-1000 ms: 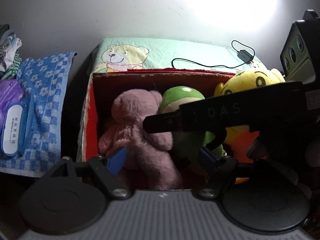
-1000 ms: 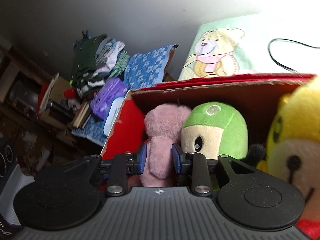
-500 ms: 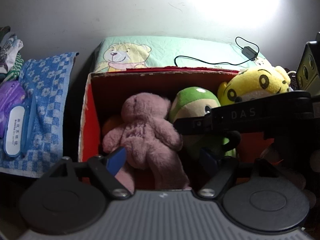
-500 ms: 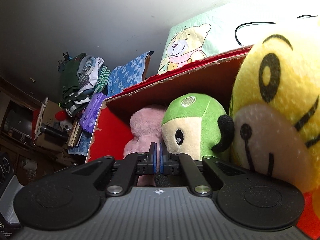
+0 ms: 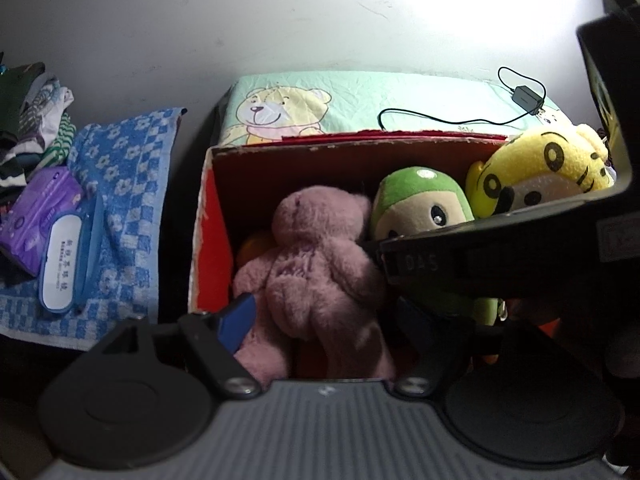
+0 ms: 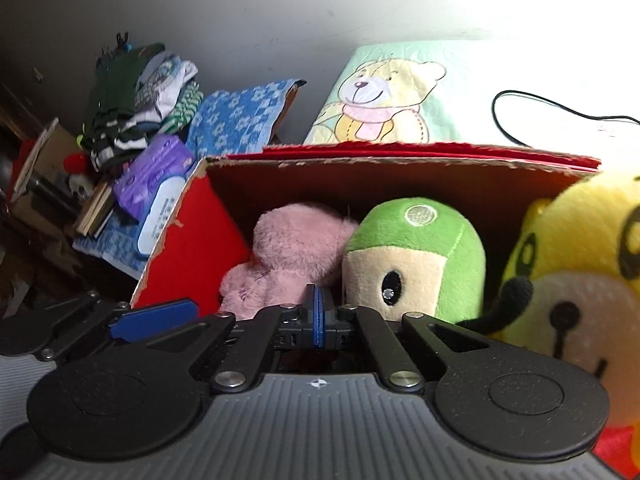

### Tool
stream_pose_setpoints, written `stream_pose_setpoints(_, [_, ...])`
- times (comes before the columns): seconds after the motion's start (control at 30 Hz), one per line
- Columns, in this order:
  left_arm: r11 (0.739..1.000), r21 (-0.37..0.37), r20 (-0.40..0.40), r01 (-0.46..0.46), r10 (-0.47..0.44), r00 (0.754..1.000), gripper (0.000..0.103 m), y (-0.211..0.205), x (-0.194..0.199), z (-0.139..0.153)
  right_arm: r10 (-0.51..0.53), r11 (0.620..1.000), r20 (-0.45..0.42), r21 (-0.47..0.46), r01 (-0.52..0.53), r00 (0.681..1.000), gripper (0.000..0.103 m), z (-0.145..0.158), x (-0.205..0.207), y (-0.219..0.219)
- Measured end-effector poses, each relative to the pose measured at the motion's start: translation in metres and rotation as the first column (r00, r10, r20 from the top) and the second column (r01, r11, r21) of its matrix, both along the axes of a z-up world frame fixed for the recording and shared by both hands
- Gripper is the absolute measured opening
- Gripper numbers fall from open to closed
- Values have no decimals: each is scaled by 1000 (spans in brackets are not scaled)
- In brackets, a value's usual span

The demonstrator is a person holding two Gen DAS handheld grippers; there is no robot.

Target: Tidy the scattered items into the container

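My left gripper (image 5: 320, 320) hangs spread wide, empty, astride the pink teddy bear (image 5: 316, 276), which lies face-down just ahead inside the red cardboard box (image 5: 208, 240), long axis pointing away. My right gripper (image 6: 319, 316) is pinched closed on nothing, level with the green plush (image 6: 416, 260); the yellow plush (image 6: 580, 264) leans beside it.

A bear-print mat (image 5: 360, 96) lies behind the red box (image 5: 208, 240), with a black charger cable (image 5: 520, 100) lying on it.

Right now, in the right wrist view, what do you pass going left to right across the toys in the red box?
Pink teddy bear → green-capped plush → yellow plush, all in the red box.
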State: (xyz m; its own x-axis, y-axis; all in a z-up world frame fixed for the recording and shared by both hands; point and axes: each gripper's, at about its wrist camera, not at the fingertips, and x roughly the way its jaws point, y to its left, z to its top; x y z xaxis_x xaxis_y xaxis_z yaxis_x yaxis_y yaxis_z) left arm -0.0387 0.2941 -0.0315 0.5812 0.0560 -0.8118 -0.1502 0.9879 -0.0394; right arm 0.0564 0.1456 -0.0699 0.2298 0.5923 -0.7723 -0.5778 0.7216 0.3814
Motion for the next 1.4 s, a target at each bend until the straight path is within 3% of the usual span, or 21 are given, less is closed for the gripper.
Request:
stream_pose_setpoints(0.13, [1000,-1,-5,-5,5,1000,79,-1,0,-2,71,997,-33,32,-69,997,0,-4,-1,7])
stream_pose_setpoints(0.37, [1000,11,-15,-16,16,1000,83,-4,3,-4,8,999,-17,35,-7,1000,0,-4,-5,2])
stream_pose_setpoints(0.6, [1000,19,-16,-24,25,1000,90,-8,6,-6,-48,991,-62,121,55,997,0,-6,0,-14])
stream_pose_setpoints(1.0, [999,26,-8,-40,40,999,92,-11,7,-6,-89,970,-99,217,109,991,0,-7,3,-28])
stream_pose_setpoints(1.23, [998,31,-1,-47,47,999,91,-11,7,-6,-107,960,-94,248,128,990,3,-5,2,-34])
stream_pose_setpoints(1.4, [998,44,-9,-52,52,999,85,-10,6,-6,-113,957,-85,258,132,990,8,-3,1,-37])
